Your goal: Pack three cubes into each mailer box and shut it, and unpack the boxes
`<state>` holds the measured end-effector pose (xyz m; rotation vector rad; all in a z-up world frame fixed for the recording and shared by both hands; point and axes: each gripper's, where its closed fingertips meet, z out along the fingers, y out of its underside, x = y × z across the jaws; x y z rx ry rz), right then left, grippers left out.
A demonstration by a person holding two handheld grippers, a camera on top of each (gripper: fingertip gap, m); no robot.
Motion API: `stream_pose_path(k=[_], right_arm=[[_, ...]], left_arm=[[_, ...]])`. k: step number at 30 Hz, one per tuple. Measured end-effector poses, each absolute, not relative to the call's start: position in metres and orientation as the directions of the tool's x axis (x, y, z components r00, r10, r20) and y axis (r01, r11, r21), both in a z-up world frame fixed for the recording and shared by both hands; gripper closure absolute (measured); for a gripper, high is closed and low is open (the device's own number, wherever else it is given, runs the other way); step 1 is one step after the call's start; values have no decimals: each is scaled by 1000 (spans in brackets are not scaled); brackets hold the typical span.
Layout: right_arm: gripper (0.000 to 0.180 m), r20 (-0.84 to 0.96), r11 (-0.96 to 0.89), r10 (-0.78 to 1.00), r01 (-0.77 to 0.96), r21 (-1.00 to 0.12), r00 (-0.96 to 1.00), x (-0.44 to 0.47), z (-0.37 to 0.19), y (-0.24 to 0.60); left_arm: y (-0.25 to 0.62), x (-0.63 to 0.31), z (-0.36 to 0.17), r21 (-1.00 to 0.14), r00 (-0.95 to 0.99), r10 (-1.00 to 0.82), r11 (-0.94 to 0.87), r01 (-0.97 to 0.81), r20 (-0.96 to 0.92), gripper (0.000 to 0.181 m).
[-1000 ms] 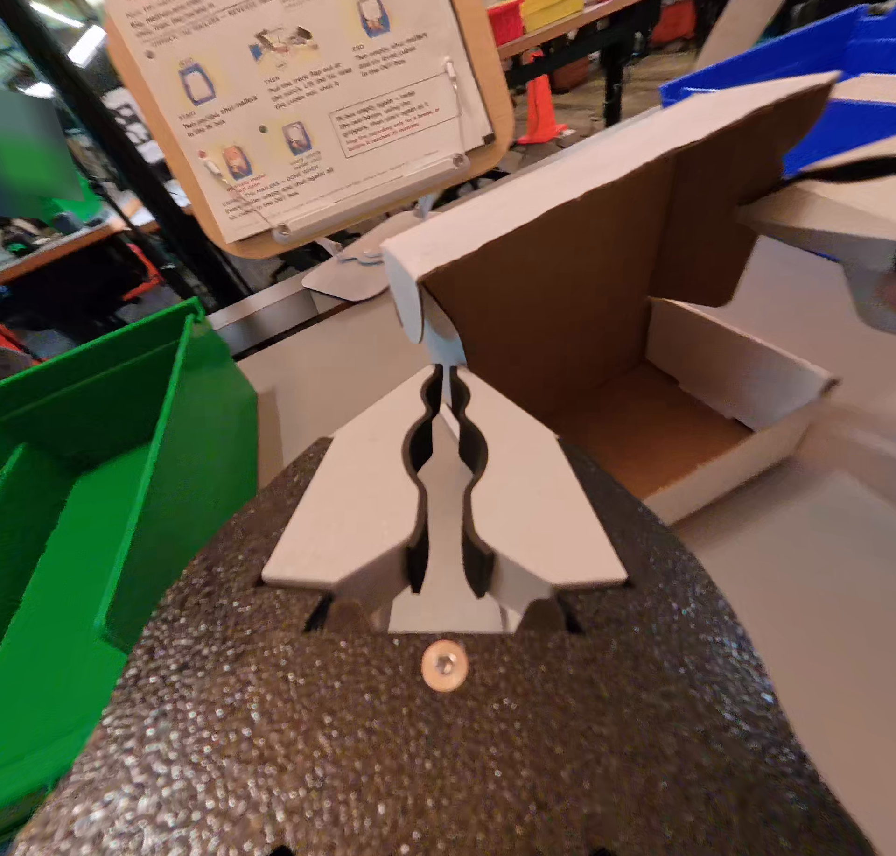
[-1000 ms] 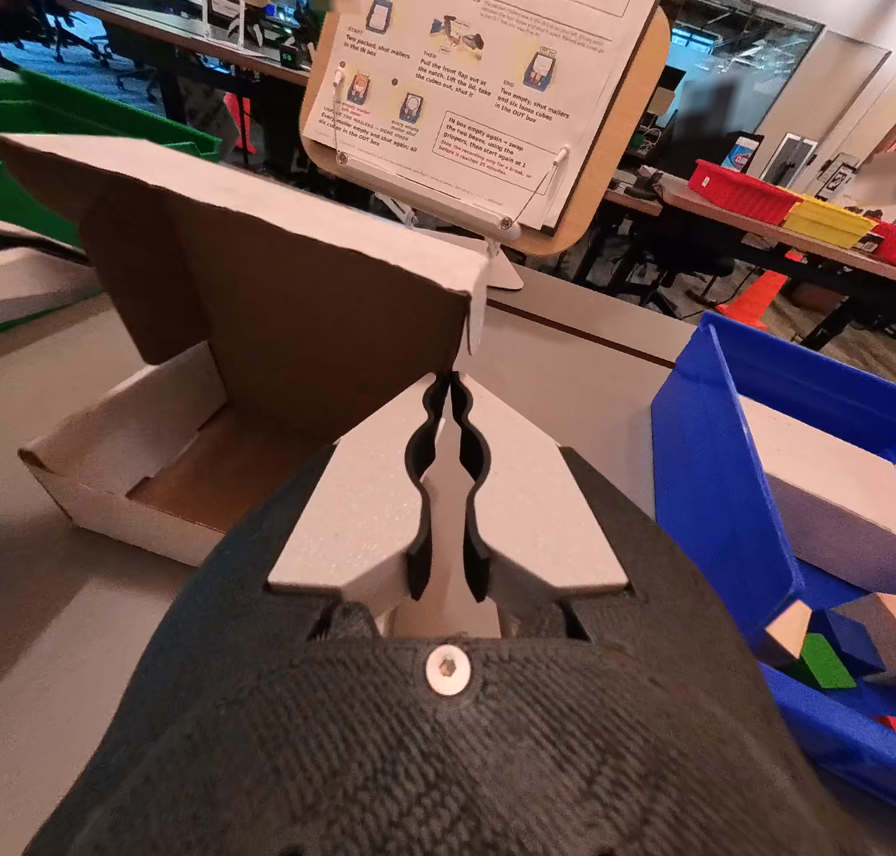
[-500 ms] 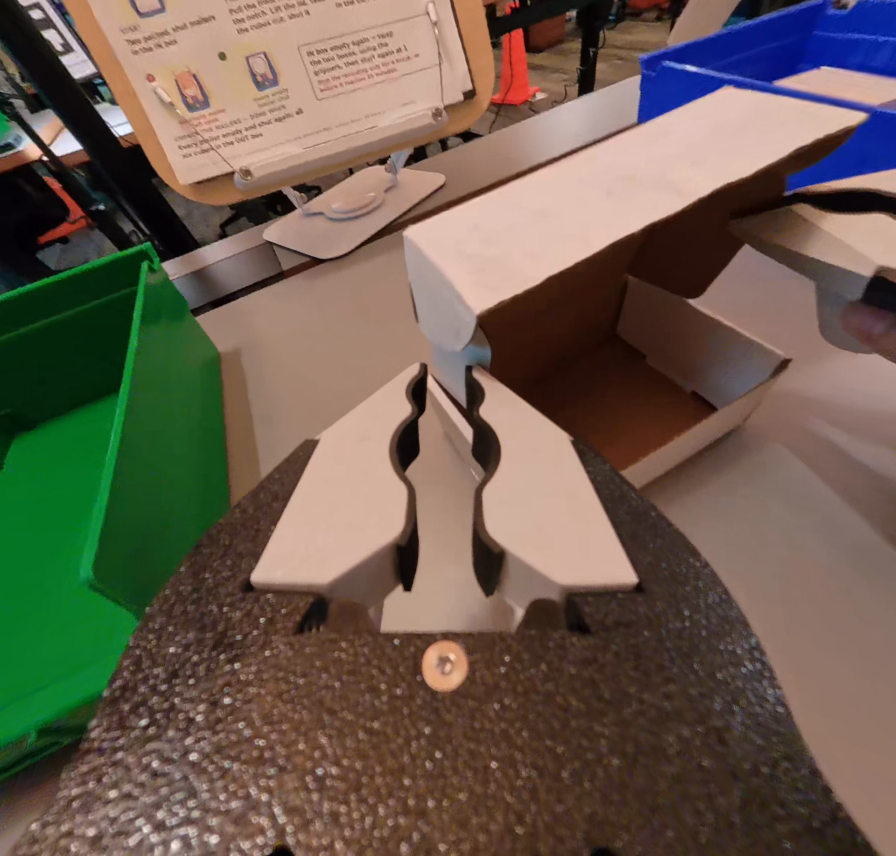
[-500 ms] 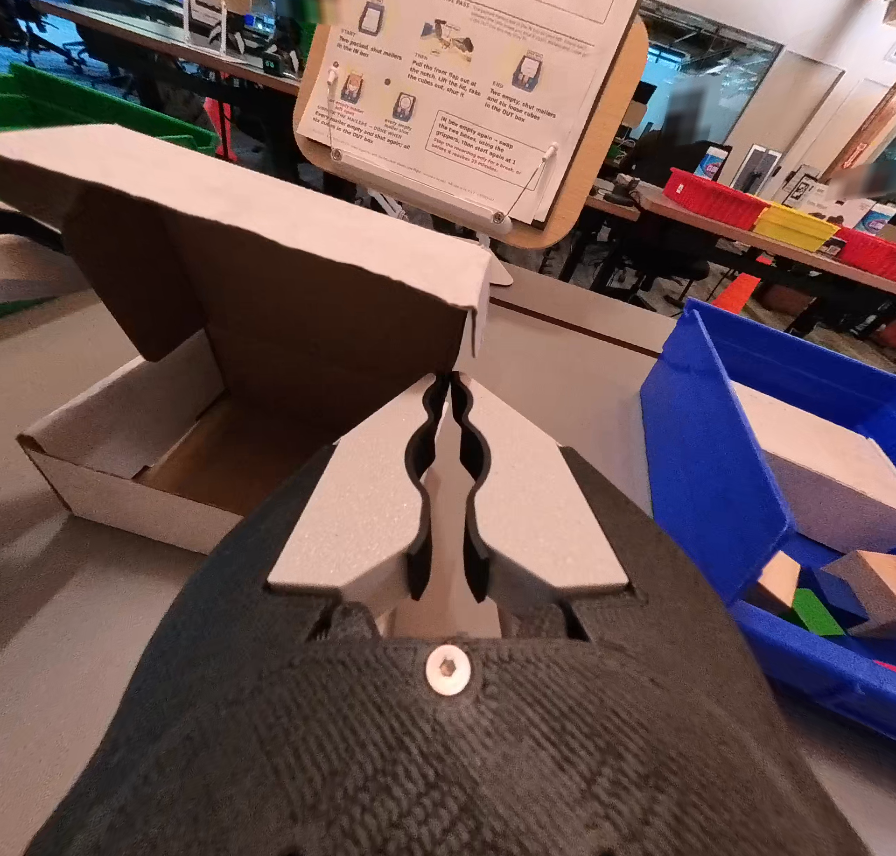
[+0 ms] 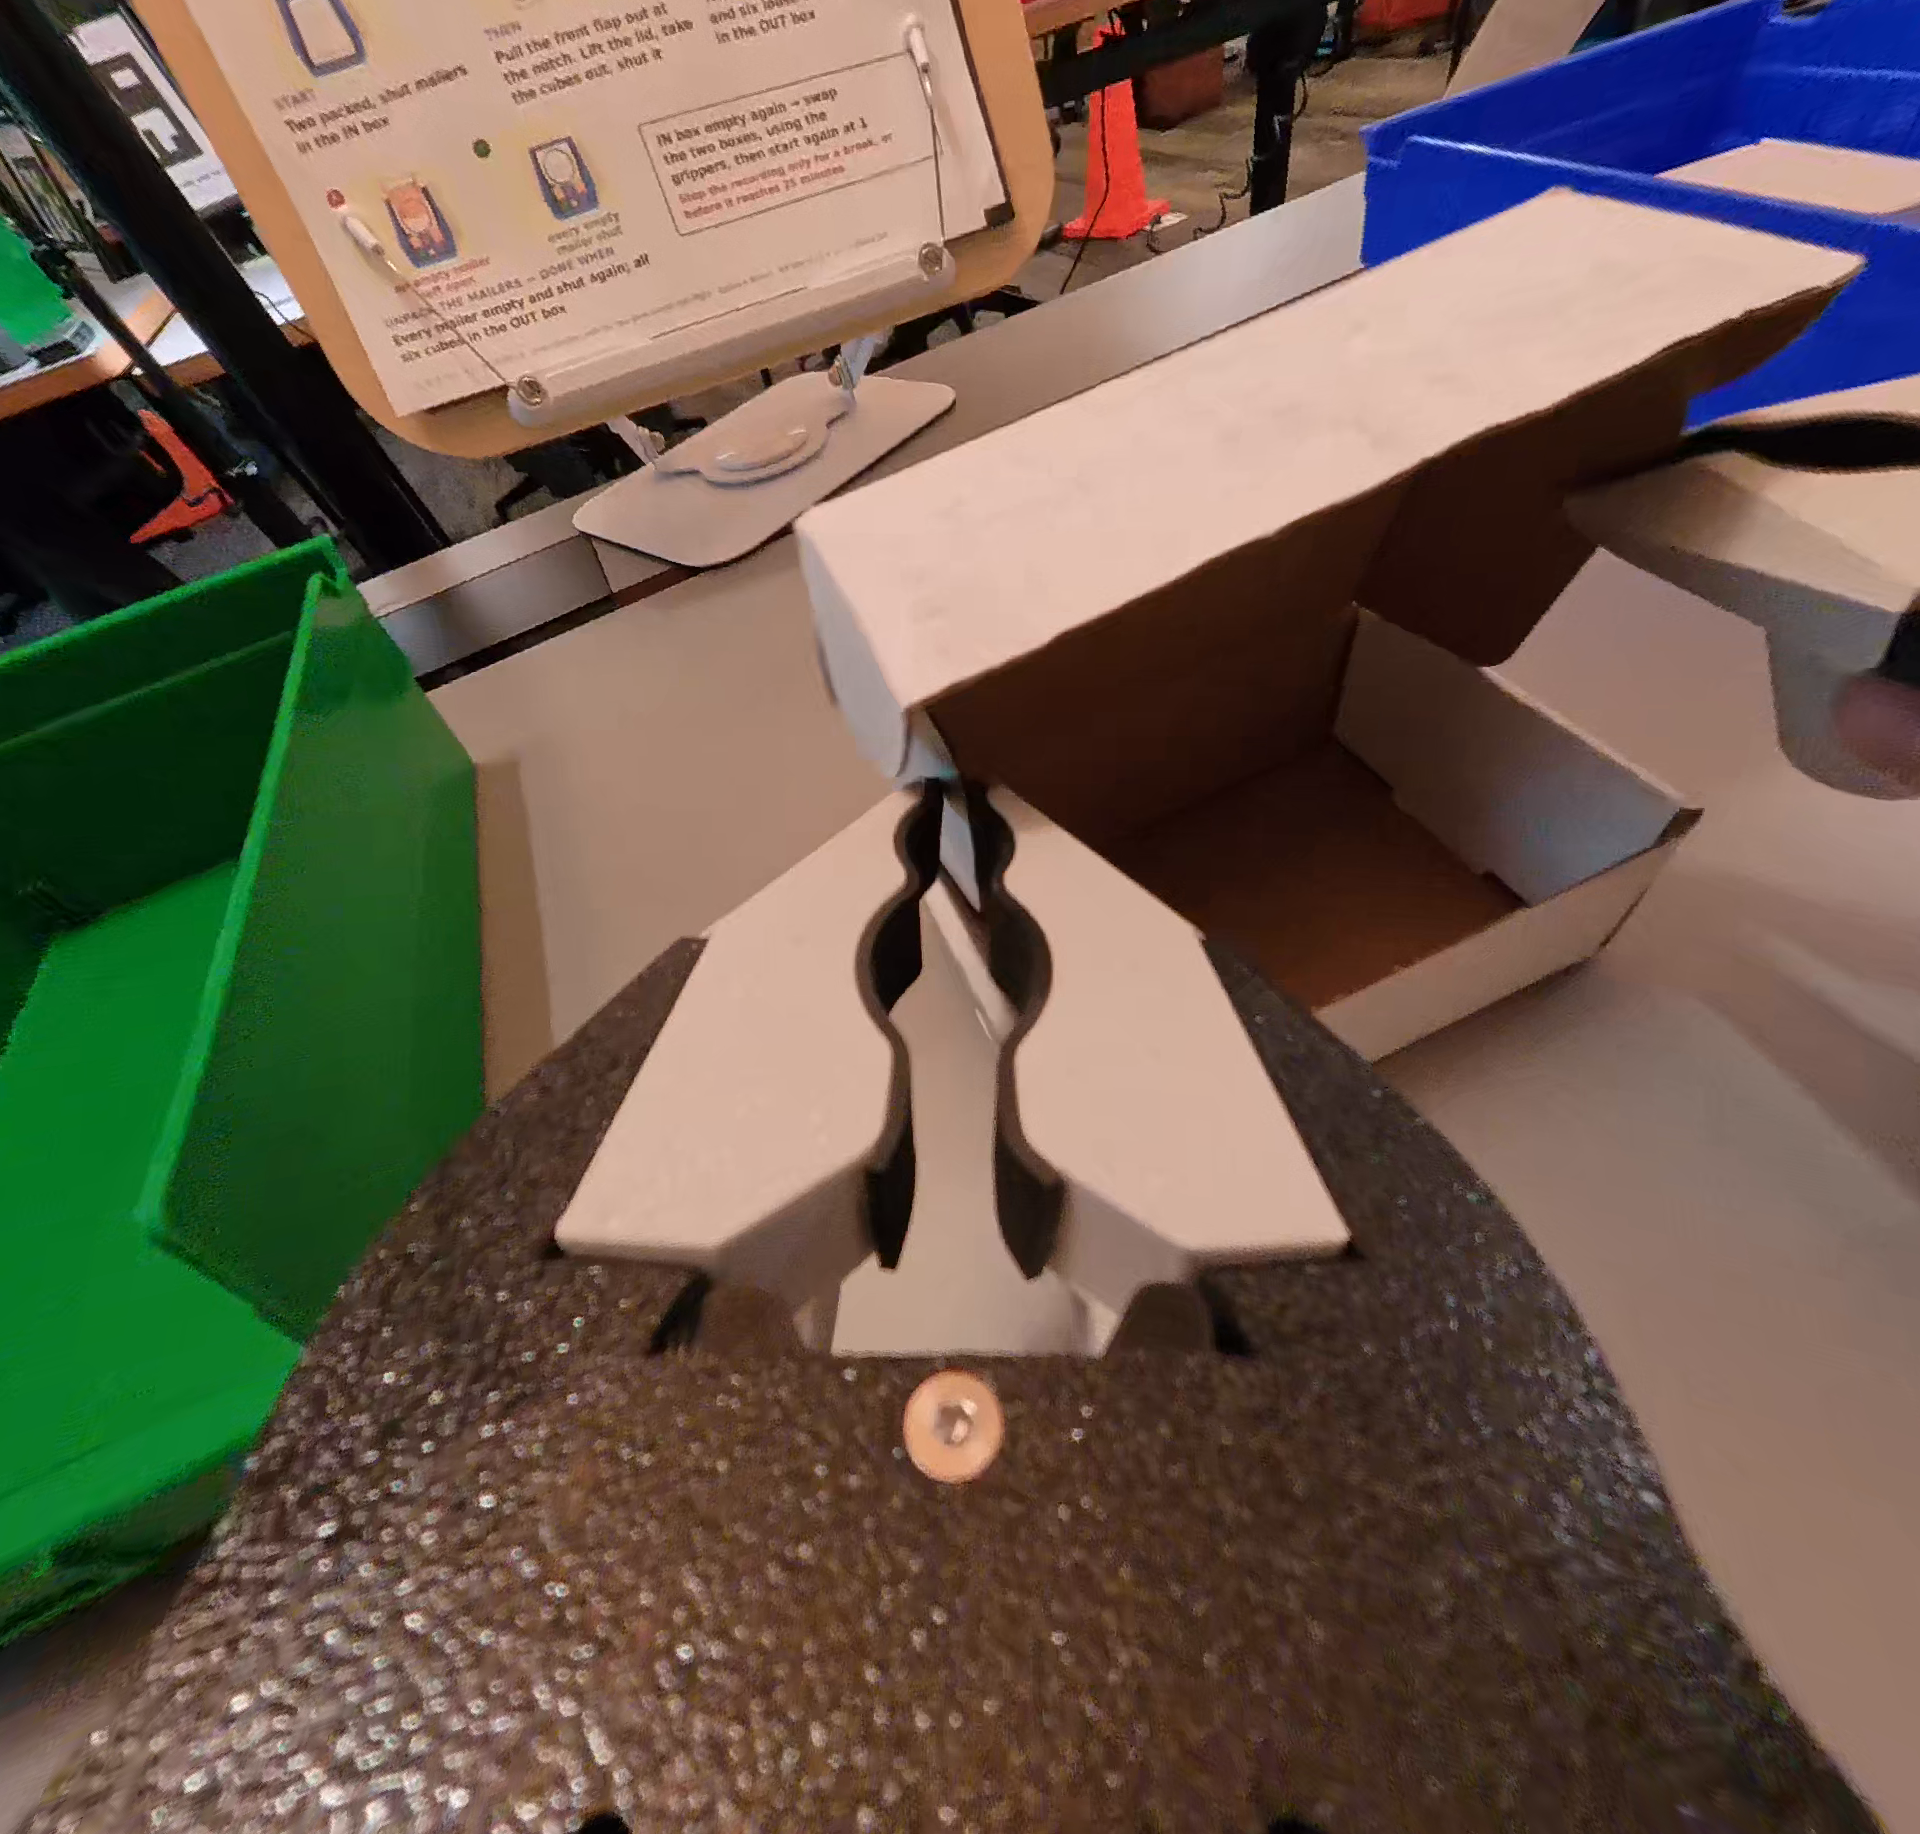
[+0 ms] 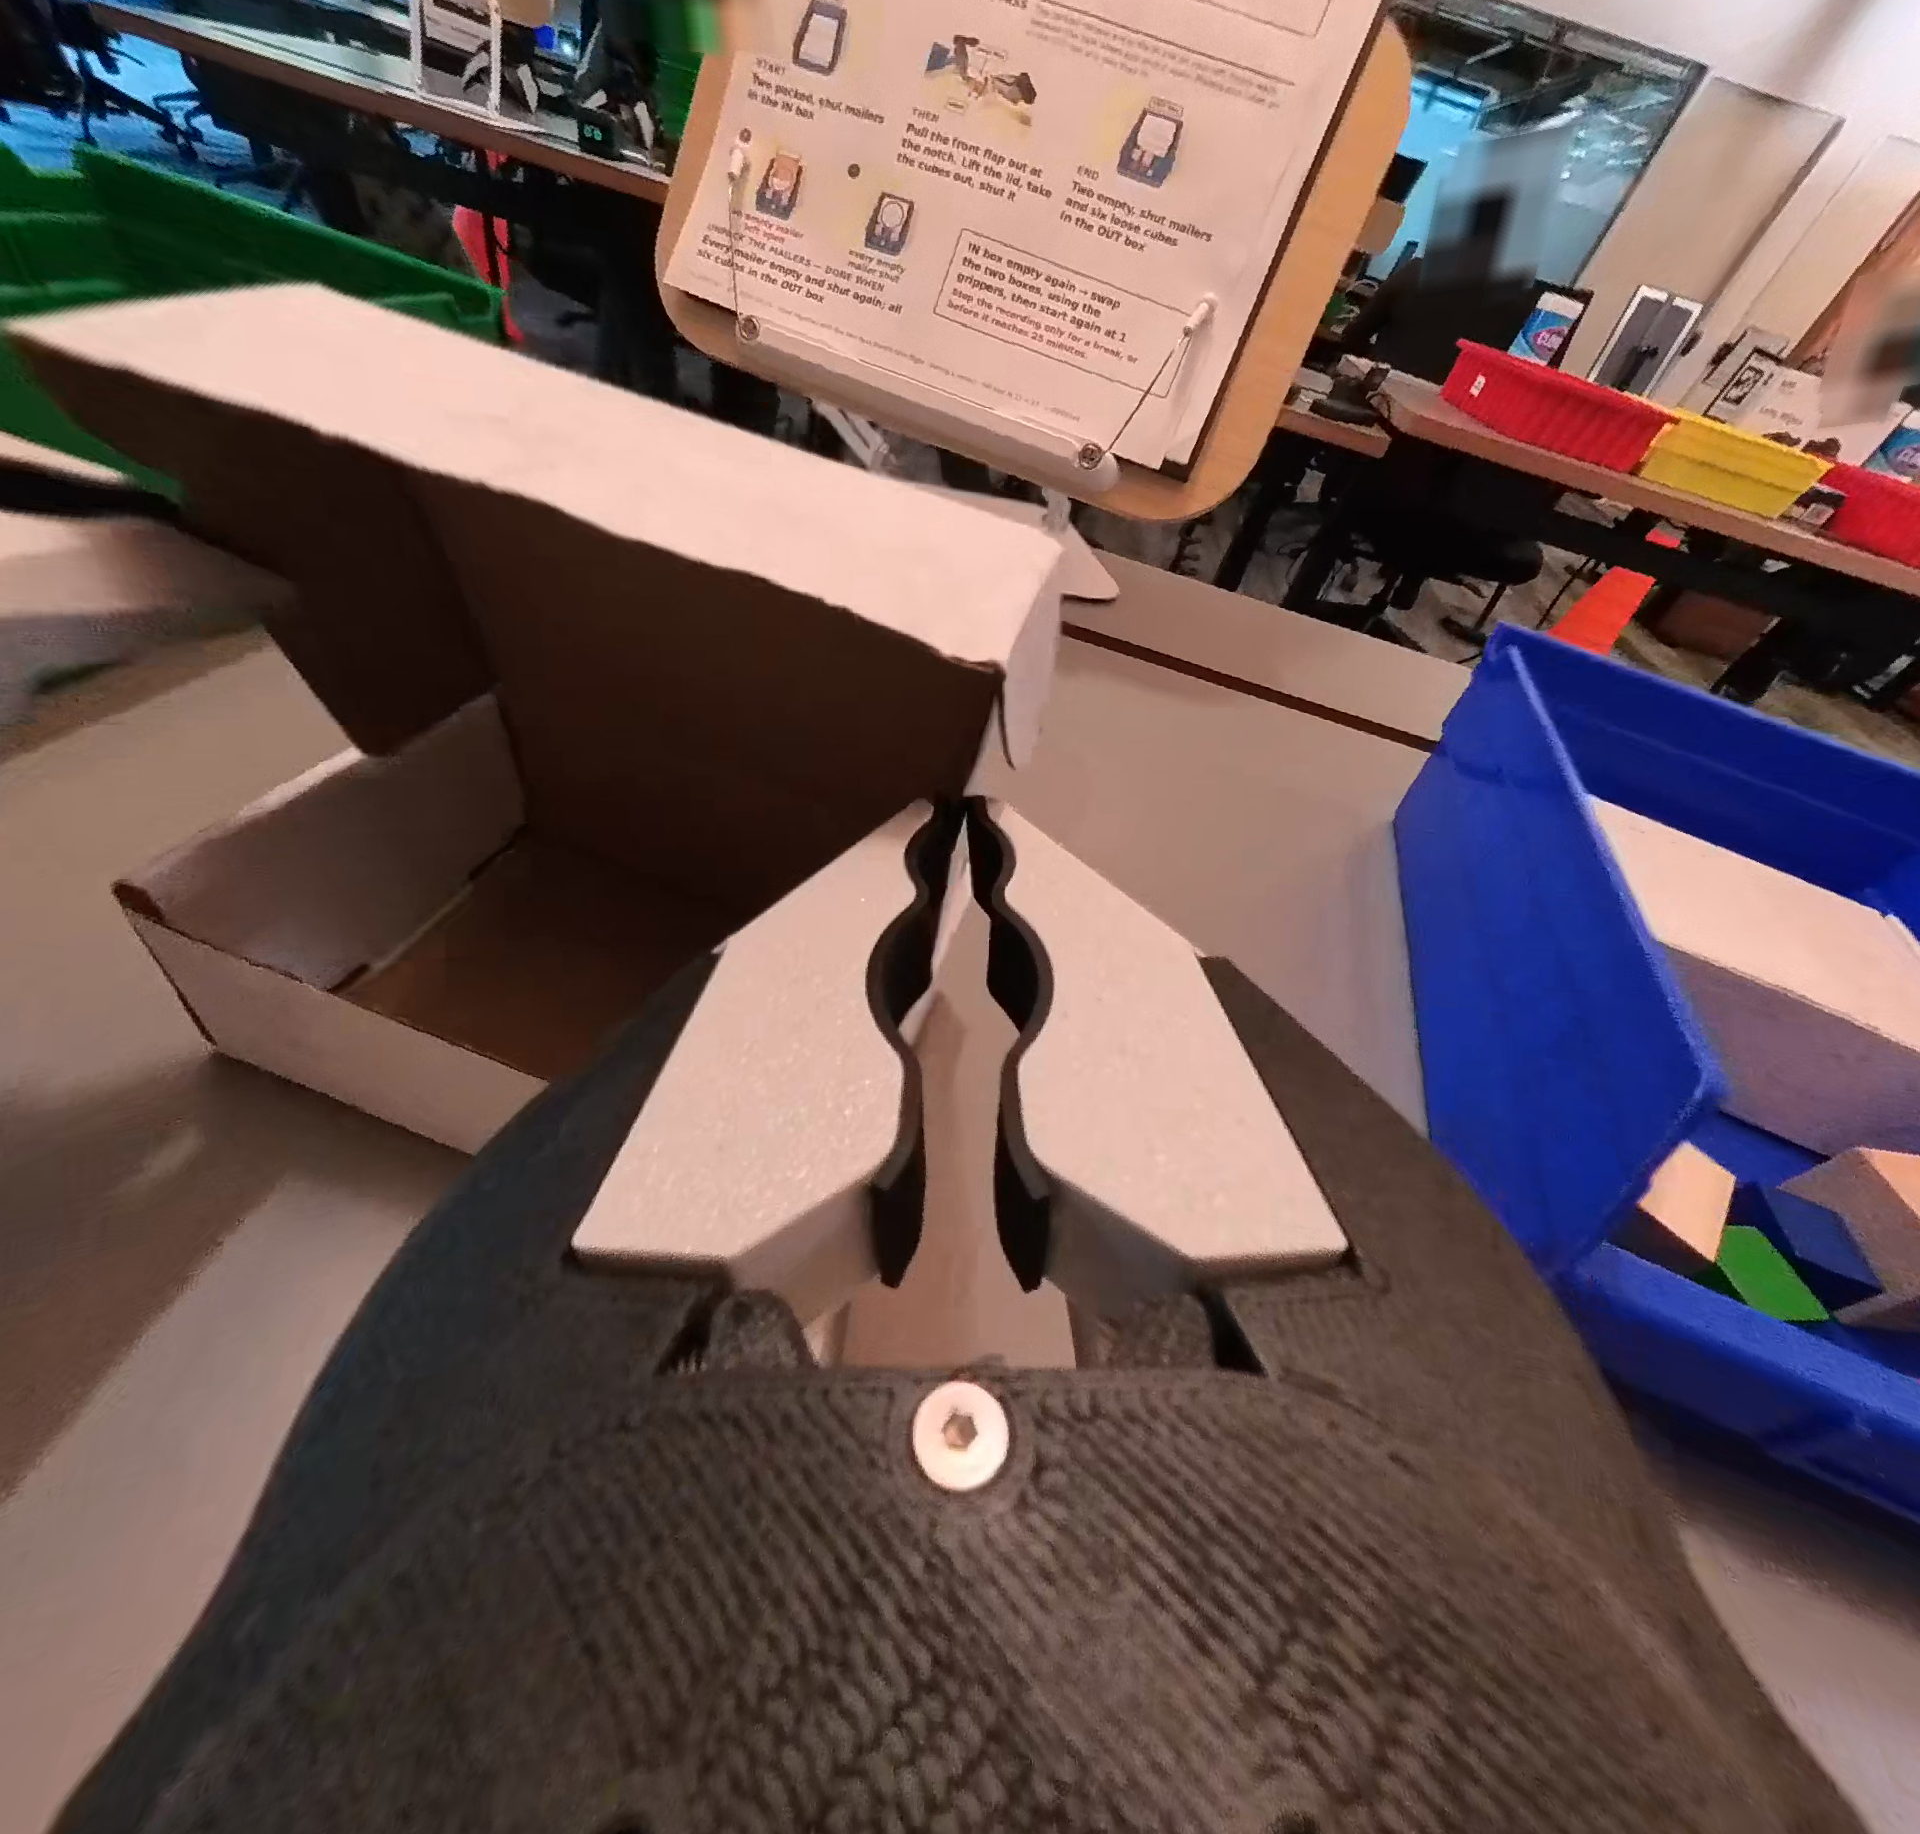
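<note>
In the left wrist view, the mailer box [image 5: 1382, 849] is seen on the table [image 5: 1662, 1213] at 2 o'clock, empty, its long axis running from 9 toward 3 o'clock and its lid [image 5: 1299, 413] half lowered. The left gripper [image 5: 954, 805] is clamped on the lid's side flap. A green bin [image 5: 239, 953] is shown at 9 o'clock.

In the right wrist view, the right gripper [image 6: 962, 816] is closed on the opposite flap. Only here are cubes [image 6: 1766, 1254] and a second mailer [image 6: 1787, 1015] shown, inside the blue bin [image 6: 1538, 953] at 3 o'clock.

The mailer box [image 5: 1475, 911] sits on the tabletop [image 5: 1662, 1161] between two bins [image 5: 208, 953], with the instruction stand [image 5: 769, 454] behind it.
</note>
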<state>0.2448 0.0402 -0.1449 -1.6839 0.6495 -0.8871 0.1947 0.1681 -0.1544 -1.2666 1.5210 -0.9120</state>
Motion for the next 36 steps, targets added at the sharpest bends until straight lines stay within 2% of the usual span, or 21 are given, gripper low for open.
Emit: stream_pose_path(k=[4,10,13,15,21,25,31,33,36], right_arm=[[178,176,-224,-806,-15,-975,565,239,-146,43],[178,-8,-50,-804,-82,-995,595,235,-146,40],[179,131,-171,-812,-18,-985,569,234,-146,37],[179,188,-216,-814,13,-976,549,229,-144,40],[176,-127,40,-772,-152,-988,622,227,-147,49],[178,123,-202,-798,-69,-977,590,229,-158,48],[175,226,-338,-756,-71,-938,615,227,-174,42],[150,309,-408,-759,-49,-912,573,224,-175,30],[131,466,-505,-755,44,-862,461,211,-168,11]], left_arm=[[165,192,-157,-941,-20,-981,191,-281,-193,178],[164,185,-159,-959,25,-982,176,-222,-186,179],[161,181,-158,-951,38,-970,228,-210,-241,178],[157,179,-158,-961,28,-979,194,-195,-203,177],[158,178,-153,-976,-10,-993,119,-182,-119,177],[163,176,-166,-947,-25,-976,215,-240,-215,177],[160,172,-188,-914,-100,-973,229,-336,-207,180],[155,169,-196,-896,-148,-972,227,-382,-183,181],[152,166,-201,-868,-195,-960,266,-420,-200,181]])
